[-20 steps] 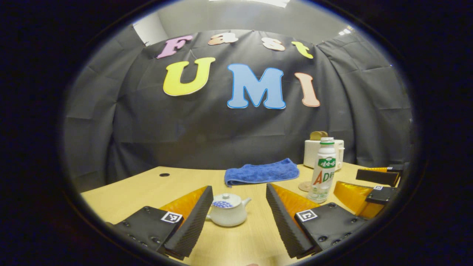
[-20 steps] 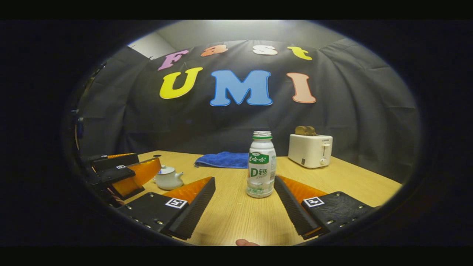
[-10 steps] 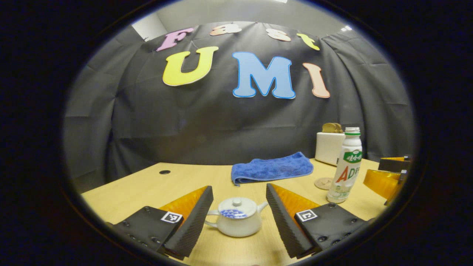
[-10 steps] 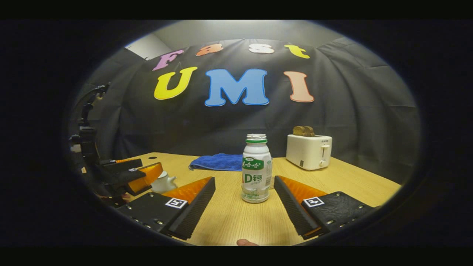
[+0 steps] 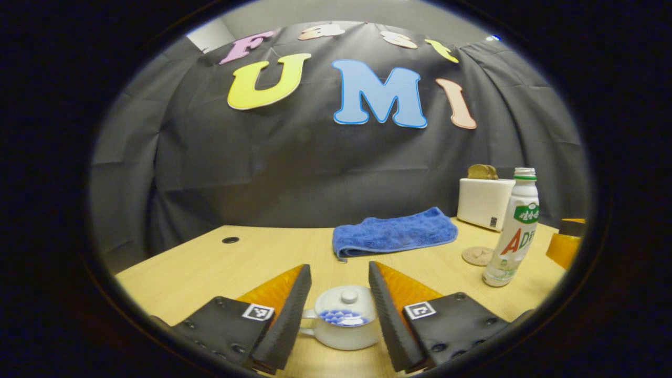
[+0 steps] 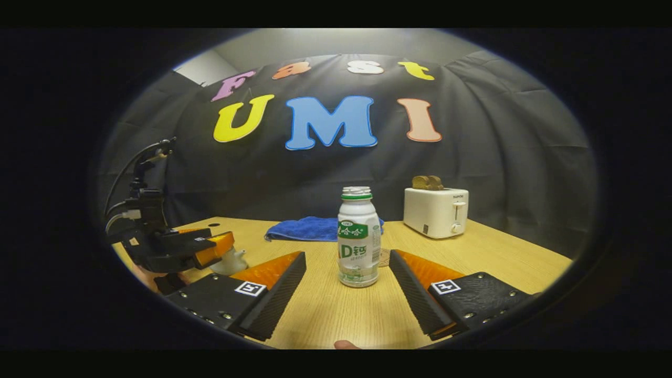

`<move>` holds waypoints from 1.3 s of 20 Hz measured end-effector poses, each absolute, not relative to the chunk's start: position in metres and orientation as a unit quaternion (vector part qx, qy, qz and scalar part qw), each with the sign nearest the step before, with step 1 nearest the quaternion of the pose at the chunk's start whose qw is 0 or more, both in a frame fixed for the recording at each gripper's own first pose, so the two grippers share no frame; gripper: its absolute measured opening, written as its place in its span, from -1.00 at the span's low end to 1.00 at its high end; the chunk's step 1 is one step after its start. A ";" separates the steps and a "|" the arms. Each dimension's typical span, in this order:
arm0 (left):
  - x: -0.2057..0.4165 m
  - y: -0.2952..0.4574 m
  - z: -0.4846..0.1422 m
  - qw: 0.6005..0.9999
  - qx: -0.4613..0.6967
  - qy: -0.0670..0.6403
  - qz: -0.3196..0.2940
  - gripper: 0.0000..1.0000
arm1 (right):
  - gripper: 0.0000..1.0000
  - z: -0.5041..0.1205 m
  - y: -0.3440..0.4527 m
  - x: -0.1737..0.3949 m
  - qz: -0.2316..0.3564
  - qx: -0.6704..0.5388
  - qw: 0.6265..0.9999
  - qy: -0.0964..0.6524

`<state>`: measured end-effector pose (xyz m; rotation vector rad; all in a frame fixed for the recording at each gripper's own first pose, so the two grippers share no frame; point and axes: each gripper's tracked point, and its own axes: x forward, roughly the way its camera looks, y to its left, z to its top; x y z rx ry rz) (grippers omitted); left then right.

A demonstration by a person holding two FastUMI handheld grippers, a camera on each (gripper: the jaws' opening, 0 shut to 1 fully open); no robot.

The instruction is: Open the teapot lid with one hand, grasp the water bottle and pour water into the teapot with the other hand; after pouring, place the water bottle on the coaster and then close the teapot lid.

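L tool (image 5: pixel 338 299) spread either side of teapot (image 5: pixel 344 324), lid (image 5: pixel 345 300) on; R tool (image 6: pixel 347 281) spread, water bottle (image 6: pixel 358 237) upright on table (image 6: pixel 499 257) just ahead

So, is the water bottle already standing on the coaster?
No, in the left gripper view the water bottle stands on the bare table, with the coaster beside it, apart.

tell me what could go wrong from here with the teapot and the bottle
1. The left tool straddles the whole teapot, not just the lid knob; closing now may grab or shove the pot instead of lifting the lid.
2. The water bottle stands tall and uncapped between the open right tool; a nudge from one finger could tip it and spill.
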<state>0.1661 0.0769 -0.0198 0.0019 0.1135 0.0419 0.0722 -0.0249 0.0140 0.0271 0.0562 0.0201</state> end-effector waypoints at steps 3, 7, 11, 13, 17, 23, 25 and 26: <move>0.172 0.065 -0.023 0.998 0.002 0.063 -0.009 -0.10 | 0.96 0.012 -0.025 0.073 0.011 0.013 0.999 0.030; 0.176 0.064 -0.021 0.998 0.008 0.059 -0.018 -0.57 | 0.96 0.013 -0.025 0.074 0.014 0.010 0.999 0.027; 0.164 0.068 0.006 0.999 0.006 0.032 -0.018 -0.65 | 0.96 0.013 -0.036 0.081 0.005 0.004 1.000 0.023; 0.150 0.069 0.032 1.000 0.014 0.001 -0.016 -0.72 | 0.96 0.013 -0.041 0.087 0.002 0.006 1.000 0.024; 0.111 0.064 0.051 0.999 0.010 -0.012 -0.028 -0.65 | 0.96 0.014 -0.040 0.101 0.010 -0.003 1.000 0.023; 0.054 0.085 0.050 1.000 -0.006 -0.007 -0.017 -0.73 | 0.96 0.016 -0.043 0.128 0.007 -0.021 1.000 0.008; 0.049 0.089 0.044 1.000 -0.006 0.001 -0.012 -0.72 | 0.96 0.013 -0.047 0.139 0.004 -0.026 1.000 0.012; 0.047 0.086 0.043 1.000 -0.010 0.003 -0.013 -0.73 | 0.96 0.012 -0.048 0.143 0.005 -0.027 1.000 0.013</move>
